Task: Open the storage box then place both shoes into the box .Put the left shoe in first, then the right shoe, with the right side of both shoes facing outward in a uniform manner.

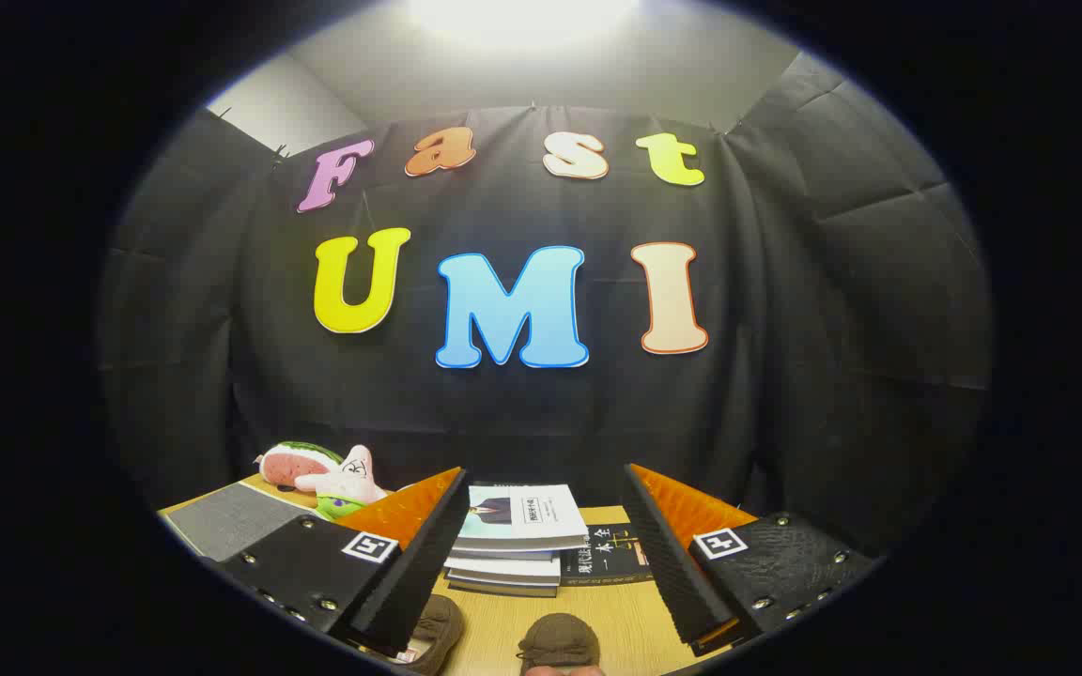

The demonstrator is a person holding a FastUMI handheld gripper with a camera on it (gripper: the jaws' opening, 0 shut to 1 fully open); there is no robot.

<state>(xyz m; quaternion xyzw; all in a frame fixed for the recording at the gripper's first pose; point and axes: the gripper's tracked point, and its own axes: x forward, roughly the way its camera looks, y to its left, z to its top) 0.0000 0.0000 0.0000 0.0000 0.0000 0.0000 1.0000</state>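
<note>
The gripper (546, 526) is held level above the wooden table (616, 620), its fingers spread wide with nothing between them. Nearest, below the fingers, the tops of two brown shoes (558, 643) peek in; too little shows to tell their long axis or which way they point. Beyond the shoes, between the fingers, sits a stack of books (515, 540). Left of the stack lie a grey mat (231, 519) and plush toys (325, 474) near the booth wall.
</note>
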